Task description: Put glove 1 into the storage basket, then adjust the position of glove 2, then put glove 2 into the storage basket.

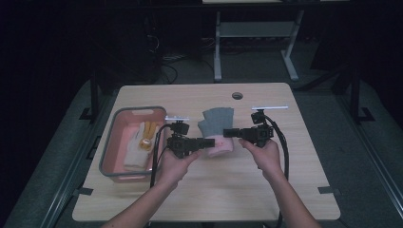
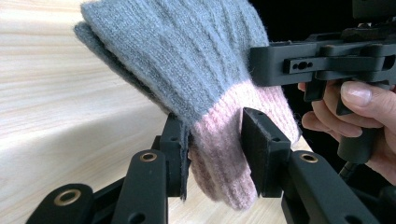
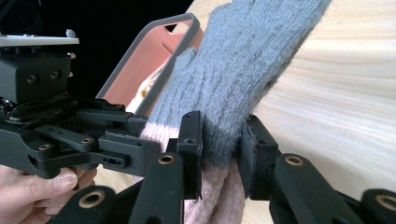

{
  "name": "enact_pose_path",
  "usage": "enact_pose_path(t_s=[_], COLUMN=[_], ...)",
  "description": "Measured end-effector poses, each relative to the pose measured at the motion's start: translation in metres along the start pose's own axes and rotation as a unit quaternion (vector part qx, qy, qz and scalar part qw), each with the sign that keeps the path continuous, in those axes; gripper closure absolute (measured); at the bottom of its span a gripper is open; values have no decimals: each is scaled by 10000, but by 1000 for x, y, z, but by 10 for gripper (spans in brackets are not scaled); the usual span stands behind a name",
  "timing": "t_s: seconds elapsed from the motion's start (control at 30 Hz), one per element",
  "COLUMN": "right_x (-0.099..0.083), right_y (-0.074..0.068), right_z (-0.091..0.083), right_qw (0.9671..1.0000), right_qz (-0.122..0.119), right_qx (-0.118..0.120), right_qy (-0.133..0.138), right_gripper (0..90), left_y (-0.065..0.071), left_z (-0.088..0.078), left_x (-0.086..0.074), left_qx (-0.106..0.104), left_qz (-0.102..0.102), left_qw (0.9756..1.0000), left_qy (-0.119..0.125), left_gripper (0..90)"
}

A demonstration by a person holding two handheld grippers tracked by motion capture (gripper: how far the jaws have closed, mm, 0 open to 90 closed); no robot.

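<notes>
1. between the two tongs, just above the counter (image 1: 266,190): grey knit glove with pink cuff (image 1: 217,128), held up by both.
2. left tongs (image 2: 215,154) pinching the pink cuff; the far pad looks only partly on the fabric, the cuff bulges out past it.
3. right tongs (image 3: 222,156) pinching the same glove at the grey/pink seam, knit squeezed thin between the pads.
4. left of the left tongs: pink bin with grey rim (image 1: 110,142), a light glove (image 1: 142,142) already in it. likely drop target.
5. risks, my read:
   - both grips sit at the cuff end, so the fingers hang free and can snag the bin rim on the way over.
   - knit is stretchy; if the hands drift apart the cuff could pull out of the shallower left bite.
   - if one side lets go early, the glove swings off the other and may land on the counter short of the bin.
</notes>
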State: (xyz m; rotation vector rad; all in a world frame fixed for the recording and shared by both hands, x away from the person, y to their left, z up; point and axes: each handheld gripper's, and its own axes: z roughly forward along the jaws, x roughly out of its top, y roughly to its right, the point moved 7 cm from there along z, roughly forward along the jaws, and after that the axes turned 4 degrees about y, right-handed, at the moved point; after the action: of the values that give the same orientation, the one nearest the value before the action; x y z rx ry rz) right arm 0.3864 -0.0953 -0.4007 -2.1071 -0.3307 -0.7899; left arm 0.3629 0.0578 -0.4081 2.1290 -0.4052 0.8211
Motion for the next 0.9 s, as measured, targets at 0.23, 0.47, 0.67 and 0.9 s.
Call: enact_pose_path(t_s=[0.23,0.47,0.67,0.9], right_x=[4,8,10,13], right_y=[-9,-17,-21,-28], right_z=[9,16,24,31], right_qw=[10000,9999,9998,9996], right_qz=[-57,-82,-77,-172], right_qx=[54,85,144,175], right_qy=[-38,-62,-90,-101], right_gripper=[722,722,722,723], left_y=[-5,-11,-16,-20], left_z=[-11,-21,-28,-38], left_x=[2,6,7,10], left_qx=[65,108,156,199], left_qz=[-12,5,-24,-28], left_qw=[10000,9999,9998,9996], left_qy=[41,88,130,179], left_gripper=[628,628,629,628])
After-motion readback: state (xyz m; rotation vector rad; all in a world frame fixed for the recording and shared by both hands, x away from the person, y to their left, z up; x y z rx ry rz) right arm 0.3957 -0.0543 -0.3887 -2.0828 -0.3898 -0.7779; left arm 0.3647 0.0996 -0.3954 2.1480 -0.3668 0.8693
